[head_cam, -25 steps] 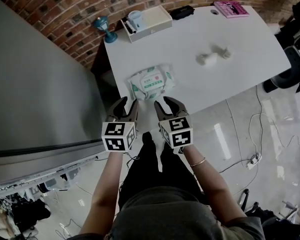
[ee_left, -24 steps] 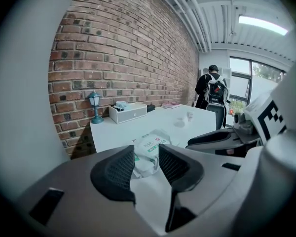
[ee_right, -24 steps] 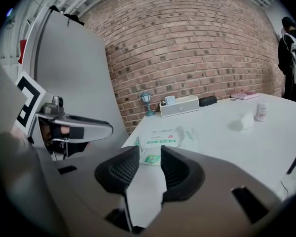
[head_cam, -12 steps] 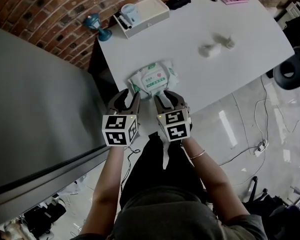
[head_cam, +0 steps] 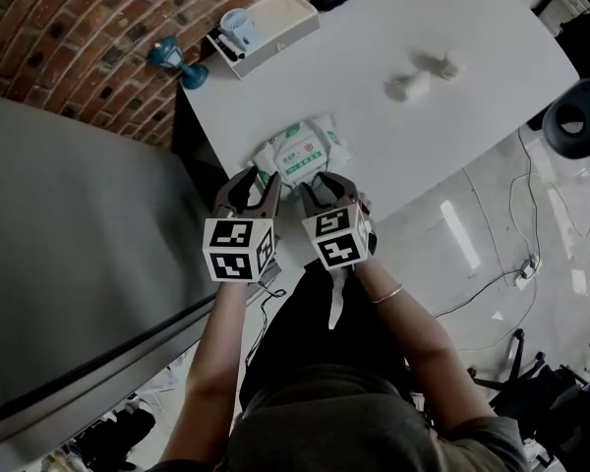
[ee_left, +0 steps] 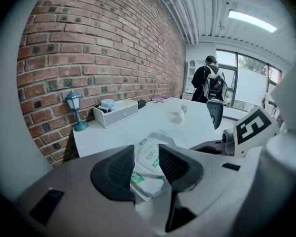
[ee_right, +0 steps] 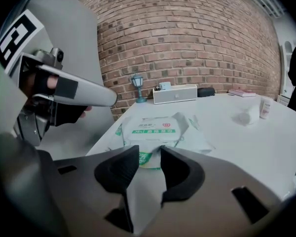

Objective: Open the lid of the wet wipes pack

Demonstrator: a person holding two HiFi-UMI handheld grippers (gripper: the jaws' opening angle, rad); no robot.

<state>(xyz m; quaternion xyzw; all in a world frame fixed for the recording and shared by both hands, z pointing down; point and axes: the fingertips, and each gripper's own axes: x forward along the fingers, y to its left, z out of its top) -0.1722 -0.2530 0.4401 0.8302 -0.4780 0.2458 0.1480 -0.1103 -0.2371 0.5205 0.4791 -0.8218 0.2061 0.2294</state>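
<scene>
Two tools sit side by side at the white worktop's [head_cam: 452, 116] near edge. The left tool [head_cam: 253, 187] and the right tool [head_cam: 324, 187] each have jaws moderately parted, holding nothing. The wet wipes pack [head_cam: 300, 155] lies flat just beyond both sets of tips, lid down, showing through each gap.

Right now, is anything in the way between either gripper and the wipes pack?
Nothing visible. The wipes pack lies near the table edge; the left gripper and right gripper, jaws apart, face it with no object between.
</scene>
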